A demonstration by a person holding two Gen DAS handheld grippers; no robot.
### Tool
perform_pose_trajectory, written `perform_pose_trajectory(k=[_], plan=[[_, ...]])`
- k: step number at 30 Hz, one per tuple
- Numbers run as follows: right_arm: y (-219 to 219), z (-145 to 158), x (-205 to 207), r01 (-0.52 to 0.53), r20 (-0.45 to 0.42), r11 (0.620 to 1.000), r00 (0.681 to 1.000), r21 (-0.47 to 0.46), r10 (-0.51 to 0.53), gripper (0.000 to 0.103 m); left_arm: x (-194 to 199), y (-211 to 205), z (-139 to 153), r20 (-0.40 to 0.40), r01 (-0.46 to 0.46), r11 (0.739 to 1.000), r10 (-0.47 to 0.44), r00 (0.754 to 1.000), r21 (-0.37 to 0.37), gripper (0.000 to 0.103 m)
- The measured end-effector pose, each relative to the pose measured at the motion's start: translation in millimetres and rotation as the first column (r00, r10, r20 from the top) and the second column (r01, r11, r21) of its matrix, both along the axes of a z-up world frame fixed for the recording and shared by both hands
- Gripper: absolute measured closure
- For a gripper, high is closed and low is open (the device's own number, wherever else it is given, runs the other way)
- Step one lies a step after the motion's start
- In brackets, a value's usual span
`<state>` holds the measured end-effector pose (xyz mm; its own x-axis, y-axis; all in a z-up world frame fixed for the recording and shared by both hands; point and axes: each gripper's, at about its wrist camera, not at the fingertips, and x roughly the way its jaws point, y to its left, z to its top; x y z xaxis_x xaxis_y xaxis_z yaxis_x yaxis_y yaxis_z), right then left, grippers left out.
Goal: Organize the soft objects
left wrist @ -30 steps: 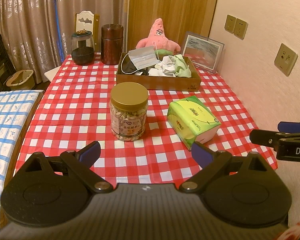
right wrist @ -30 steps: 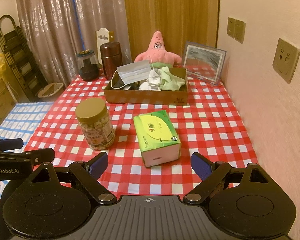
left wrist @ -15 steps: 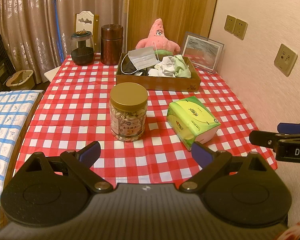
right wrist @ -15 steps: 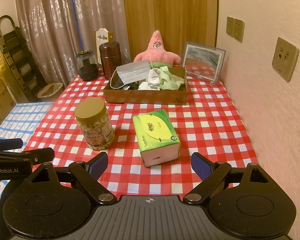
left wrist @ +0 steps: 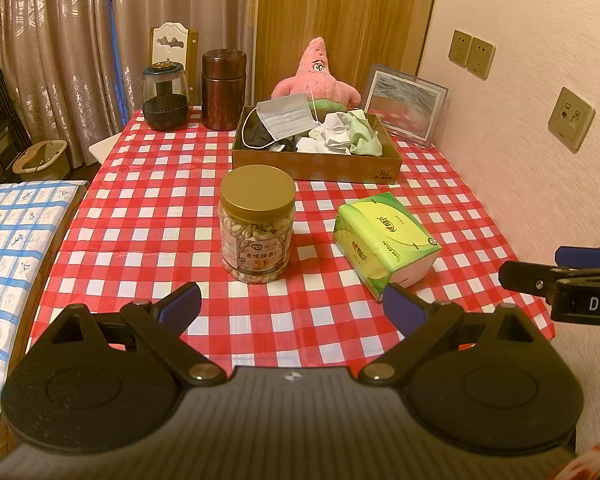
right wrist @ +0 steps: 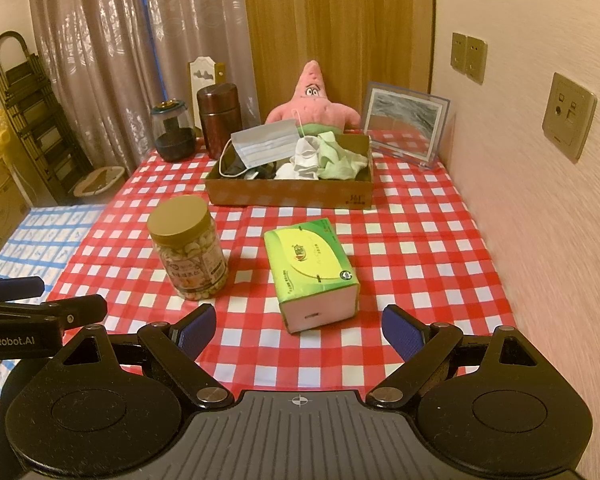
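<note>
A brown cardboard box point(left wrist: 376, 174) point(right wrist: 340, 196) at the back of the red checked table holds a face mask point(left wrist: 286, 118) point(right wrist: 266, 142), dark items and white and pale green cloths point(left wrist: 346, 134) point(right wrist: 328, 156). Behind it sits a pink star plush point(left wrist: 318, 80) point(right wrist: 314, 100). A green tissue pack point(left wrist: 384, 238) point(right wrist: 310, 268) lies on the cloth in front of the box. My left gripper point(left wrist: 290, 310) hovers over the near edge, open and empty. My right gripper point(right wrist: 298, 330) is open too, the tissue pack just beyond its fingertips.
A nut jar with a gold lid point(left wrist: 256, 224) point(right wrist: 188, 246) stands left of the tissue pack. A dark glass jar point(left wrist: 165, 96), a brown canister point(left wrist: 224, 90) and a framed picture point(left wrist: 404, 106) line the back. The wall runs along the right; a blue checked surface point(left wrist: 8, 240) lies left.
</note>
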<state>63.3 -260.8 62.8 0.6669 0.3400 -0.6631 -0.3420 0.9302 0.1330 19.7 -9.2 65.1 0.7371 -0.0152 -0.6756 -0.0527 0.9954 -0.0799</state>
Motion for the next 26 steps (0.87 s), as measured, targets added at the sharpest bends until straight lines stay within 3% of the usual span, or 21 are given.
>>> perform_pose_trajectory(k=[26], plan=[[-1.5, -1.0, 0.6, 0.003, 0.000, 1.000, 1.000, -0.001, -0.003, 0.014, 0.4, -0.9, -0.2, 0.015, 0.002, 1.000, -0.003, 1.000, 0.006, 0.006]])
